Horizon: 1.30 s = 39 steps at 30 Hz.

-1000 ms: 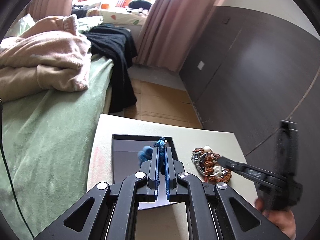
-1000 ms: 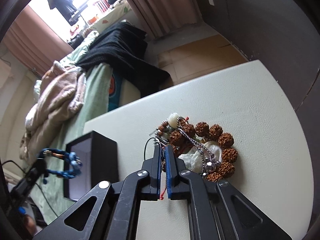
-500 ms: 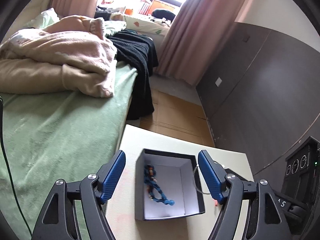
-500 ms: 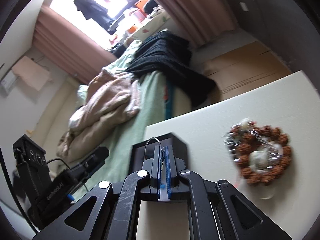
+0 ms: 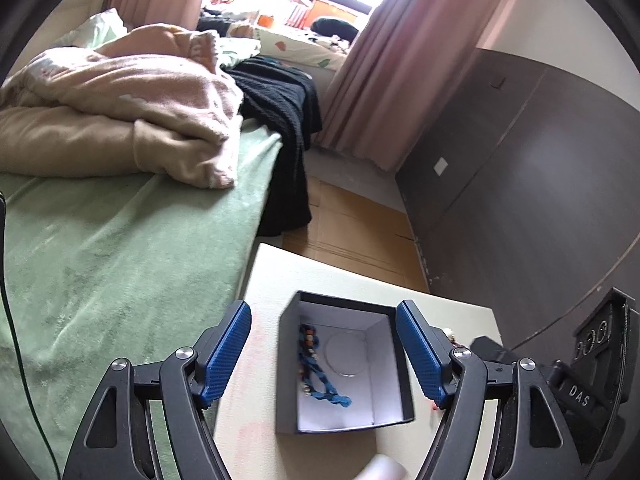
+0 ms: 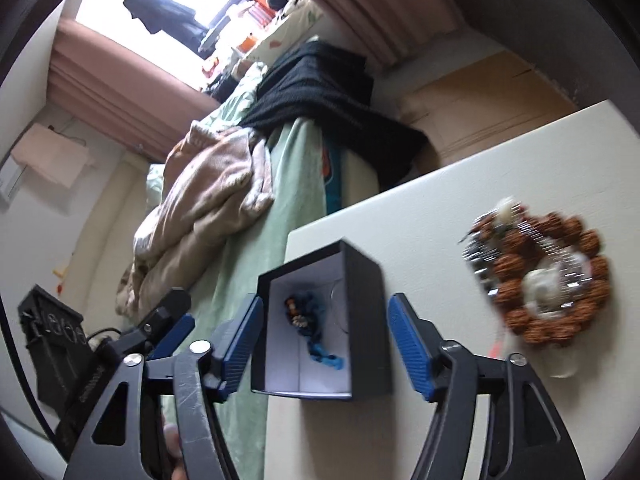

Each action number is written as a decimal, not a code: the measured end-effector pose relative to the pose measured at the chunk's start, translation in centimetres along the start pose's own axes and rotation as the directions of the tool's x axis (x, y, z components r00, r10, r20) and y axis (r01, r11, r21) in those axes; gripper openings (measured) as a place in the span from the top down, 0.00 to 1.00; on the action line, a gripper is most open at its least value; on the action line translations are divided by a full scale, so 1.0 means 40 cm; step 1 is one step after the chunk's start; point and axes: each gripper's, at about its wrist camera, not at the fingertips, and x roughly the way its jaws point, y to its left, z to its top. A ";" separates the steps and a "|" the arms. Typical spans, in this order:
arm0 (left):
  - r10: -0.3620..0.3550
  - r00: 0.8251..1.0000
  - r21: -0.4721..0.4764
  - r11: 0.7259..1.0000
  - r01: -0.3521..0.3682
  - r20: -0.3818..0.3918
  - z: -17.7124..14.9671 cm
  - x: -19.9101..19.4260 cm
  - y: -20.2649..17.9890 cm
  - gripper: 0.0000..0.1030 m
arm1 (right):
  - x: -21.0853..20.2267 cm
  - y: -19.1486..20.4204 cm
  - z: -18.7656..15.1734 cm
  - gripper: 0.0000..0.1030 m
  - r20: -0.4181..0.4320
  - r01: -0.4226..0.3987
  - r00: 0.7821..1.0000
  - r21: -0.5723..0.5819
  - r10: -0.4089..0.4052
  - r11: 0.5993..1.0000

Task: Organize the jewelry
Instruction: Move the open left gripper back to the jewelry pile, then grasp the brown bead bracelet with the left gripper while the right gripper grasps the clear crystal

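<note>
A black box with a white lining stands open on the cream table. Inside lie a blue braided bracelet and a thin silver hoop. My left gripper hovers open over the box, holding nothing. My right gripper is above the same box and its jaws are opening, with nothing pinched between them. A ring of brown beads tangled with silver chain and pale beads lies on the table to the right of the box.
A bed with a green cover, a heaped pink blanket and a black throw runs along the table's left side. A dark panelled wall stands on the right. Flattened cardboard covers the floor beyond the table.
The left gripper opened and the blue bracelet dropped into the box. The right gripper carried the thin hoop from the bead pile to the box and opened; the hoop now lies inside.
</note>
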 end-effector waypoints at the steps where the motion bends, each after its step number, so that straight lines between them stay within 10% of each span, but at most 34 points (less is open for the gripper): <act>1: -0.003 1.000 0.009 1.000 0.003 -0.003 -0.004 0.002 -0.010 0.27 | -0.012 -0.007 0.003 0.26 0.011 0.014 1.000 0.001 -0.014 1.000; 23: -0.058 0.982 0.311 0.944 0.113 -0.180 -0.042 0.098 -0.351 0.39 | -0.238 -0.251 0.040 0.26 0.071 0.202 0.973 0.195 -0.219 0.960; 39: 0.038 0.921 0.304 0.948 0.089 -0.389 -0.170 0.313 -0.366 0.60 | -0.251 -0.312 0.052 0.26 0.045 0.238 0.965 0.255 -0.257 0.937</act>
